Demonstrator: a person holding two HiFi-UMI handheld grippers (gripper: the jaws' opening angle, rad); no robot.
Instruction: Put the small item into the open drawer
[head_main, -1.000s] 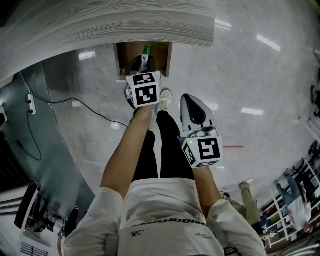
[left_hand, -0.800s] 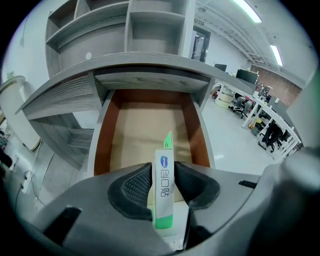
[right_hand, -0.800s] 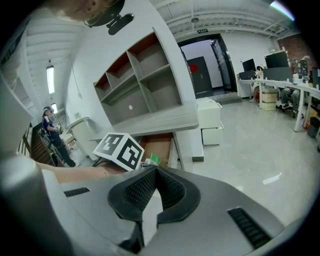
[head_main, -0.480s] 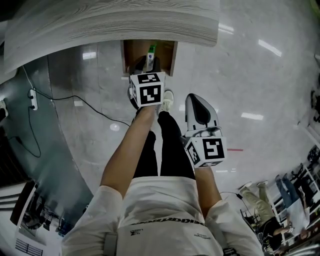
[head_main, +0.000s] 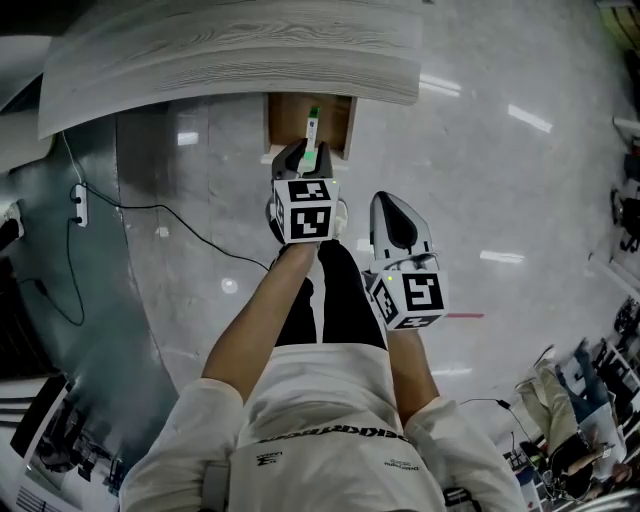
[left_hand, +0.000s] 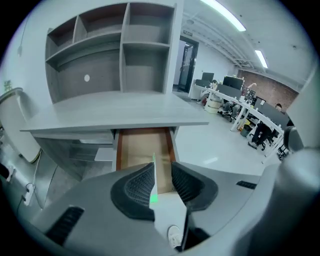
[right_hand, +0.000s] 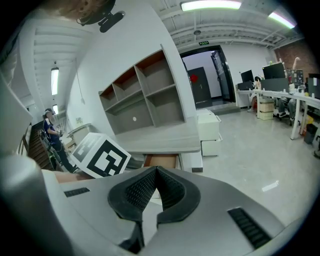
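Note:
The small item (head_main: 313, 122) is a thin white stick with green marks. It pokes forward from my left gripper (head_main: 303, 150) over the front of the open wooden drawer (head_main: 338, 118) under the grey desk top (head_main: 240, 50). In the left gripper view the item (left_hand: 153, 175) lies against the left pad, and a gap shows between it and the right pad. The left gripper (left_hand: 162, 172) has its jaws closing, pointed at the drawer (left_hand: 135, 150). My right gripper (head_main: 388, 200) hangs lower right of the left one. The right gripper (right_hand: 156, 172) is shut and empty.
A black cable (head_main: 180, 215) runs across the glossy floor from a power strip (head_main: 83, 205) at the left. The person's legs and a shoe (head_main: 340, 215) stand below the drawer. A shelf unit (left_hand: 115, 45) rises behind the desk, and a small white cabinet (right_hand: 209, 132) stands to its right.
My left gripper has drawn back a little from the drawer toward the person, the item still pointing over the drawer's front. The right gripper has hardly moved.

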